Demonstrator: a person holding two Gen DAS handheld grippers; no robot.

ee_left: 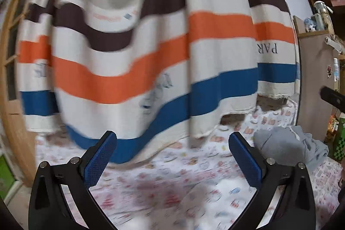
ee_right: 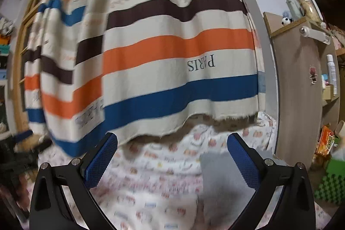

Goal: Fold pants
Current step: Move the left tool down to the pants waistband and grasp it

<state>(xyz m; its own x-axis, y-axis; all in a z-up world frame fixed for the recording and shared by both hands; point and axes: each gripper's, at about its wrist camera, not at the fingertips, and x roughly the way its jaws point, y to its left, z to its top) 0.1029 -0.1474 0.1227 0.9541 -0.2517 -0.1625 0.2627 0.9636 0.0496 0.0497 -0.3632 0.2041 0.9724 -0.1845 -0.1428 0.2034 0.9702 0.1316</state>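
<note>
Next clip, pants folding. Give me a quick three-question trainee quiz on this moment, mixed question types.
1. True or false: the left tongs are shut on the grey garment.
2. The grey garment lies on: A) the patterned sheet B) the wooden cabinet C) the floor.
3. Fill in: the word printed on the striped curtain reads ____.

Key: 1 false, both the left and right tongs are open and empty; 2 A; 3 PARIS.

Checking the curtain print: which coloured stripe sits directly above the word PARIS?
The orange stripe. PARIS is printed on the cream band just beneath it; the blue stripe runs below the word, the brown stripe higher up.
</note>
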